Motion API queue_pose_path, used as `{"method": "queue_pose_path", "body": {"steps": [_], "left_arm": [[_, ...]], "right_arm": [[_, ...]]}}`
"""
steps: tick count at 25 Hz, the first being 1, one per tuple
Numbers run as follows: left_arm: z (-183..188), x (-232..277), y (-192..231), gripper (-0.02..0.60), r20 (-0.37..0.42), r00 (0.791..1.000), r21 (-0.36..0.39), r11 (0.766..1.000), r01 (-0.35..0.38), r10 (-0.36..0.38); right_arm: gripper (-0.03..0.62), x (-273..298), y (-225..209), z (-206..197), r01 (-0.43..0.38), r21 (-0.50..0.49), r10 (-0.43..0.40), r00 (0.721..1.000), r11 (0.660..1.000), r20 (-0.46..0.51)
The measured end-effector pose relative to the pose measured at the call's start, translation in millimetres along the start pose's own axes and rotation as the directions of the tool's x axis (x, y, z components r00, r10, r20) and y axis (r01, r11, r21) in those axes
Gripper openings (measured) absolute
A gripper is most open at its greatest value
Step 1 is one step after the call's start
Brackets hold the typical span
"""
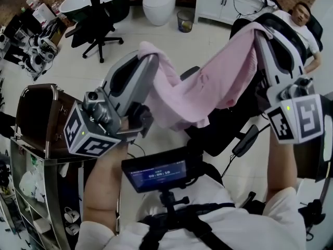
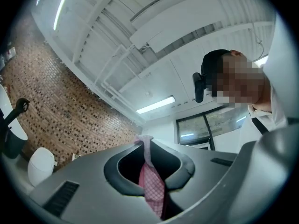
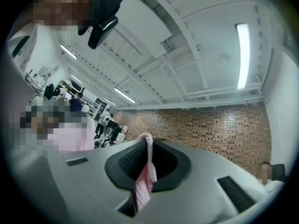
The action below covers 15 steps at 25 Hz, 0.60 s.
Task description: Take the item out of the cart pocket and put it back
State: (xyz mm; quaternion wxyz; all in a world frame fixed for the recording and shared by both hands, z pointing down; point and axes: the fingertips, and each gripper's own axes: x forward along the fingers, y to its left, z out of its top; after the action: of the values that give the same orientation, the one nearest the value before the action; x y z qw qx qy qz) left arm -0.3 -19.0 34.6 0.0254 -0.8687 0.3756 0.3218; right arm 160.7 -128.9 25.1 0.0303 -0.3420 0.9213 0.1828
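The pink cloth [image 1: 218,82] is out of the cart [image 1: 36,113] and hangs in the air, stretched between the two grippers. Each gripper holds one end of it.

The left gripper [image 1: 148,59] is raised and points up and away from the person. Its jaws are clamped together on one corner of the cloth. In the left gripper view, the left gripper [image 2: 148,146] has a thin fold of pink checked fabric [image 2: 152,181] pinched between the pads, with a small tuft sticking out past the tips.

The right gripper [image 1: 260,33] is held up at the right, and the other end of the cloth drapes over its tip. In the right gripper view, the right gripper [image 3: 147,141] is closed on a narrow strip of the cloth [image 3: 145,178], which runs down between the pads.

The middle of the cloth sags between the two grips, above a black chair [image 1: 229,134]. The cart stands at the lower left, just beside the person's left arm and well below the cloth. Another black office chair [image 1: 96,22] and a small bin [image 1: 184,21] stand on the floor farther off.
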Motion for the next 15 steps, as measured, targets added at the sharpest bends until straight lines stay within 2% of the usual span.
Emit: {"method": "queue_pose_path", "body": {"steps": [10, 15], "left_arm": [[49.6, -26.2, 9.2, 0.015, 0.022, 0.997, 0.126, 0.989, -0.079, 0.076], [69.1, -35.4, 4.6, 0.015, 0.013, 0.996, 0.196, 0.977, -0.088, 0.087]], "right_arm": [[0.012, 40.7, 33.0, 29.5, -0.080, -0.002, 0.080, 0.995, 0.997, 0.052], [0.012, 57.9, 51.9, 49.5, -0.115, -0.014, 0.116, 0.989, 0.993, 0.089]]}}
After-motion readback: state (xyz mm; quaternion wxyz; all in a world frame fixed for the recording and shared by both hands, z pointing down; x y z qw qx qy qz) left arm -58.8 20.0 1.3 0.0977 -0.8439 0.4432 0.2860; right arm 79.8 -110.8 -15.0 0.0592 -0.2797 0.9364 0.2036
